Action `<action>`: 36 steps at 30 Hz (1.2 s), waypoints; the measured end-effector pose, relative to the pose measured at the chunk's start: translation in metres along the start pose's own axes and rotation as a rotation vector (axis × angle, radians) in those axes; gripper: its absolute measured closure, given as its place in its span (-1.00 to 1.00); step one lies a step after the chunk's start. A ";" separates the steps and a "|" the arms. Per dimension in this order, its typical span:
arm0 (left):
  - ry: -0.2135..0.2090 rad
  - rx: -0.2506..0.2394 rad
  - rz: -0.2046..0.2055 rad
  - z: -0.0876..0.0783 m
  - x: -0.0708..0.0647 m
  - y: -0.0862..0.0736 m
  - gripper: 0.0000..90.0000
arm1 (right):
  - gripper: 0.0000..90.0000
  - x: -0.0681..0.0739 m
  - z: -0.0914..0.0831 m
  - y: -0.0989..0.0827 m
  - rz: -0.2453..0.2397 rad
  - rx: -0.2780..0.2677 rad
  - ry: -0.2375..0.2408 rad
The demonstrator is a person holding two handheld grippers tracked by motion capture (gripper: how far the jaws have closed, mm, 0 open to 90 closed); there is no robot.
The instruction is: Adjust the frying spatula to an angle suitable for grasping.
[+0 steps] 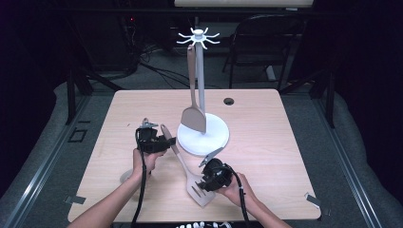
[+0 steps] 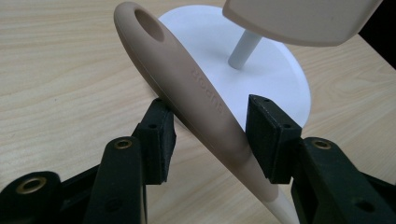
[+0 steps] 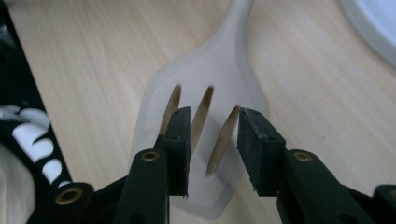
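Already one solid spatula [image 1: 193, 114] hangs from the white hook stand [image 1: 203, 133] at the twelve o'clock side of the bench [image 1: 266, 118], so part of the hanging job looks done. From the high view, the slotted spatula [image 1: 183, 161] lies slanted between the two hands, its handle pointing to eleven o'clock and its blade to five o'clock. The left hand-held gripper [image 1: 167, 141] sits at the handle end, the right hand-held gripper [image 1: 205, 183] at the blade end.

In the left gripper view, the tan handle [image 2: 187, 88] with its hanging hole runs between the pads of the left hand-held gripper [image 2: 210, 135]. The left pad touches it, and the right pad seems to meet it lower down, so I judge a half-wide hold on the handle, though how firm it is I cannot tell.

In the right gripper view, the right hand-held gripper [image 3: 214, 149] stands narrowly parted above the slotted blade [image 3: 205, 126], its pads clear of it, holding nothing.

What is left, I judge: lift the slotted spatula by its handle and thread the hole onto a free hook at the stand's top.
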State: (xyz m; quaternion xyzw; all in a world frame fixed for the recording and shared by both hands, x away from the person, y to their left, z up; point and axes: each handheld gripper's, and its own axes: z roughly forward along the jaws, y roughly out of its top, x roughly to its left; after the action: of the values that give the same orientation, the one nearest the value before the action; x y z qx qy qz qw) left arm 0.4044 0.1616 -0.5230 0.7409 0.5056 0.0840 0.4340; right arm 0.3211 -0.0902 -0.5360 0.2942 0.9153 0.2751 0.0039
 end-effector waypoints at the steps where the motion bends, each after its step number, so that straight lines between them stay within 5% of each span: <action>1: -0.005 -0.004 0.002 -0.001 -0.001 0.000 0.18 | 0.40 0.000 0.000 0.000 0.000 0.000 0.000; 8: -0.019 -0.044 0.029 -0.010 -0.008 0.000 0.23 | 0.36 -0.008 0.002 0.027 0.064 -0.112 -0.037; 18: -0.040 -0.102 0.076 -0.023 -0.021 0.000 0.26 | 0.38 -0.006 0.020 0.035 0.071 -0.107 -0.014; 27: -0.099 -0.139 0.055 -0.034 -0.029 -0.001 0.34 | 0.61 -0.003 0.015 0.033 0.084 -0.143 -0.001; 30: -0.154 -0.124 0.061 -0.033 -0.028 -0.001 0.36 | 0.63 -0.005 0.013 0.032 0.101 -0.155 0.012; 36: -0.179 -0.111 0.082 -0.029 -0.033 -0.006 0.38 | 0.64 -0.007 0.011 0.031 0.110 -0.161 0.015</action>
State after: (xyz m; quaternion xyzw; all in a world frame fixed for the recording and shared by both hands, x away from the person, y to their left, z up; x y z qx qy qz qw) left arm 0.3684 0.1519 -0.4991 0.7404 0.4284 0.0630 0.5140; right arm 0.3456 -0.0677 -0.5303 0.3408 0.8726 0.3498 0.0057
